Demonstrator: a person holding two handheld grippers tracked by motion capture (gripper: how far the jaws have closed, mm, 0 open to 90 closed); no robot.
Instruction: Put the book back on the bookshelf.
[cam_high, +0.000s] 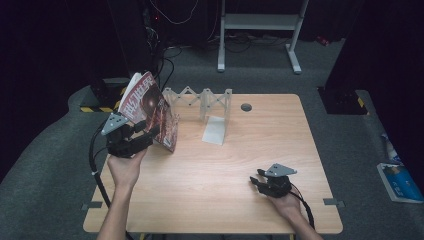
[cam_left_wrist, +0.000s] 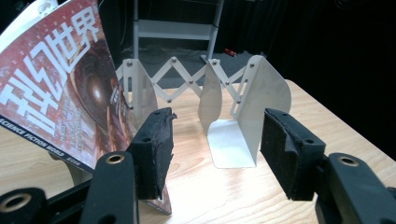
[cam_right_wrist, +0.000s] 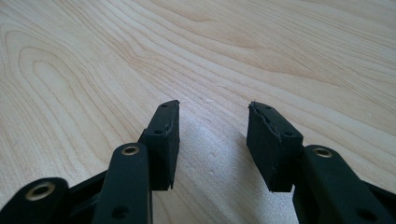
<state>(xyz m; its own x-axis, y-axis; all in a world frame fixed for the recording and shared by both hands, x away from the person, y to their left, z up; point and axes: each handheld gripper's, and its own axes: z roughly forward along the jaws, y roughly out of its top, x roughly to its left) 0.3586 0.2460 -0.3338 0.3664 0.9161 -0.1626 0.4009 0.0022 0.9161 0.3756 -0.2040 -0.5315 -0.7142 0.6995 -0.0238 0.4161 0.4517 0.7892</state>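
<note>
As seen from the high view, a pale wooden surface is set on grey carpet in a dark room; the left tool is held against a red glossy magazine tilted near the white folding metal book rack. From the left gripper view, "SCIENCE FICTION WORLD" is read on the cover, which is touched by one pad, the jaws wide. From the right gripper view, the right tool is seen gaping over bare wood.

A lab or recording studio is indicated: a lone wooden table is set on grey carpet, dark curtained walls are seen around it, cables are trailed across the floor, and a metal stand frame is placed behind.
</note>
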